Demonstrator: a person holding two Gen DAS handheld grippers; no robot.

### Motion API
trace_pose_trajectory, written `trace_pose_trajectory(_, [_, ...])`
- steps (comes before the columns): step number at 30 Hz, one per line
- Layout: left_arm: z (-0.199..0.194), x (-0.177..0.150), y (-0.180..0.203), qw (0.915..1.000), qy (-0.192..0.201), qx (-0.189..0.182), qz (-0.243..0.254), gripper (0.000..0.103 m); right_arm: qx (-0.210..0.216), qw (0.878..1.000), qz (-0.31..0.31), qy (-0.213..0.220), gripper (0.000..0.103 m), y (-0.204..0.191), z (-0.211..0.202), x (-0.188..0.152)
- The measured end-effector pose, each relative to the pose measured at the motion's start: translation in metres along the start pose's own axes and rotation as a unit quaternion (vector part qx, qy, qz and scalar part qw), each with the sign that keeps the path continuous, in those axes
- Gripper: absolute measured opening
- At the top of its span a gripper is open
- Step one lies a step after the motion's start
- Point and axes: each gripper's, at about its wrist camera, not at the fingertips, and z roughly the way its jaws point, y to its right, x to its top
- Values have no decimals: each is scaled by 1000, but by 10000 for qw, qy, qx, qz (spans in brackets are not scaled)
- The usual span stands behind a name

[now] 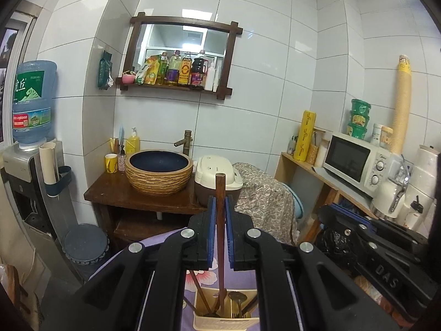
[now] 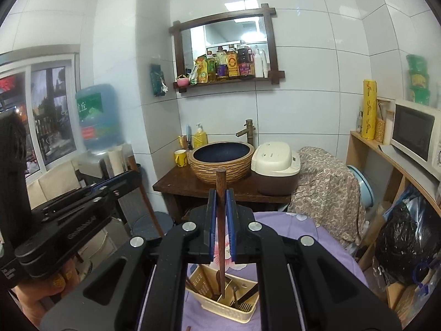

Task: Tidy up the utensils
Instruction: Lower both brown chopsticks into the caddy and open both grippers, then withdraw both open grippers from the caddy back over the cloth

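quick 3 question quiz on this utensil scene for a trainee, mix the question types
1. True or false: the left gripper is clamped on a wooden utensil handle.
2. Multiple choice: the lower end of the wooden stick held by the right gripper points down into A) the basin, B) the cream utensil basket, C) the microwave.
3. Fill in: the basket rests on a ____ floral cloth.

Key
1. True: the blue pads press on the handle from both sides.
2. B: the stick points down into the basket, among other utensils.
3. Purple.
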Motion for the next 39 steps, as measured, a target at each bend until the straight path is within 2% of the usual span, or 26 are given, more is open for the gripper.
trace_pose_trajectory(6, [31,-27,1,9996,-262,78,-6,8,-149,9997,-8,-185,8,11,28,-27])
trace_pose_trajectory(15, [62,-93,-4,9956,-934,63,59,8,-162,9962,250,-813,8,27,70,-89])
trace_pose_trajectory(20, [76,-120,-7,9920,-1254,64,91,8,-233,9945,360,-959,8,35,82,-108])
trace_pose_trajectory(23, [81,-126,-9,9904,-1380,27,53,8,-213,9942,376,-985,8,38,83,-113])
trace_pose_trajectory(27, [76,-125,-9,9918,-1275,35,19,8,-238,9954,274,-892,9,36,80,-115])
trace_pose_trajectory(29, [69,-122,-7,9922,-1242,-24,85,8,-279,9961,193,-810,19,35,77,-114])
trace_pose_trajectory(30, [65,-121,-5,9924,-1220,-56,138,12,-284,9965,175,-768,34,35,74,-114])
trace_pose_trajectory(31, [60,-121,-4,9928,-1177,-64,189,20,-301,9969,165,-712,48,35,70,-115])
trace_pose_trajectory(32, [51,-121,-4,9938,-1091,-45,211,27,-338,9973,161,-627,49,36,65,-116])
trace_pose_trajectory(33, [44,-121,-4,9946,-1017,-60,217,42,-381,9976,139,-552,49,35,59,-118])
trace_pose_trajectory(34, [37,-123,-5,9951,-960,-101,226,49,-404,9976,103,-552,49,35,54,-121])
trace_pose_trajectory(36, [18,-129,-7,9959,-849,-141,261,54,-353,9978,106,-555,51,34,41,-129])
trace_pose_trajectory(39, [-6,-148,-10,9957,-839,-130,369,70,-261,9978,99,-601,59,31,20,-150])
